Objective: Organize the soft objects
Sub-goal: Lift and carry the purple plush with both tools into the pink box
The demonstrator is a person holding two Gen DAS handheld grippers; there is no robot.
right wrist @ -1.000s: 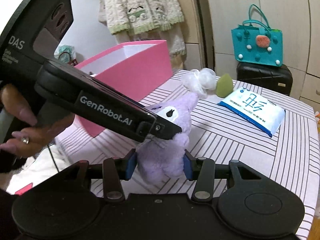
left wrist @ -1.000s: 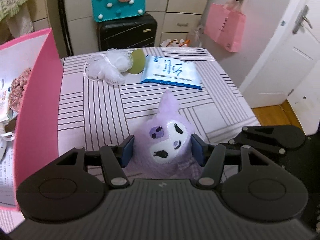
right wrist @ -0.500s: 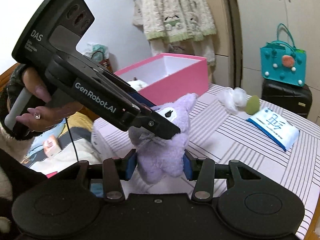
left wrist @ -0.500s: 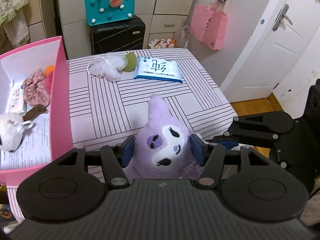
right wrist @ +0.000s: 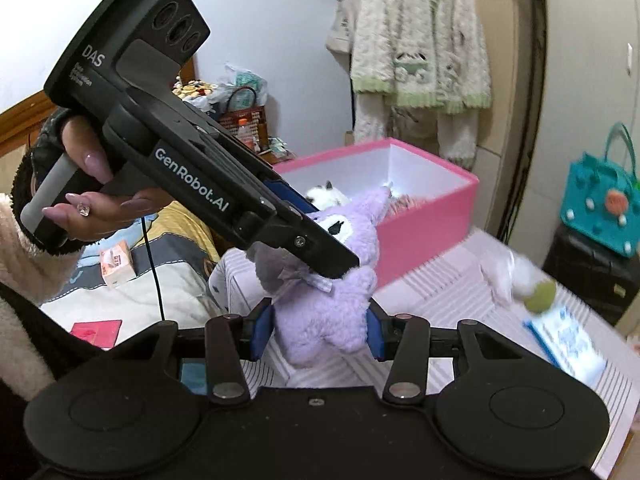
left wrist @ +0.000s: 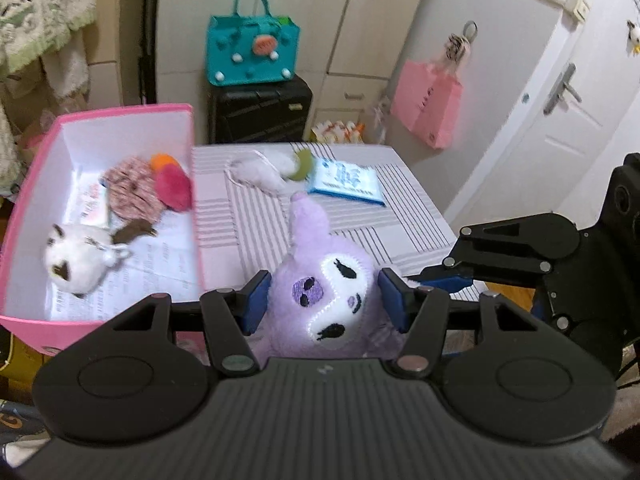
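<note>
A purple plush toy [left wrist: 320, 292] with a white face is held in the air by both grippers. My left gripper [left wrist: 324, 296] is shut on its head. My right gripper [right wrist: 318, 330] is shut on its lower body [right wrist: 324, 320]. The pink box [left wrist: 24, 196] stands to the left on the striped table [left wrist: 404, 216]; it holds a white plush [left wrist: 76, 260], a pink scrunchie [left wrist: 132, 192] and a red-orange soft toy [left wrist: 172, 184]. In the right wrist view the box [right wrist: 432, 216] is behind the toy.
On the table's far side lie a white mesh puff [left wrist: 260, 168], a green sponge [left wrist: 302, 162] and a blue wipes pack [left wrist: 346, 180]. A teal bag [left wrist: 252, 52] sits on a black suitcase [left wrist: 260, 112] behind. A bed [right wrist: 132, 280] lies left of the table.
Both grippers have lifted the purple plush higher off the table and carried it toward the pink box, whose inside now shows more fully.
</note>
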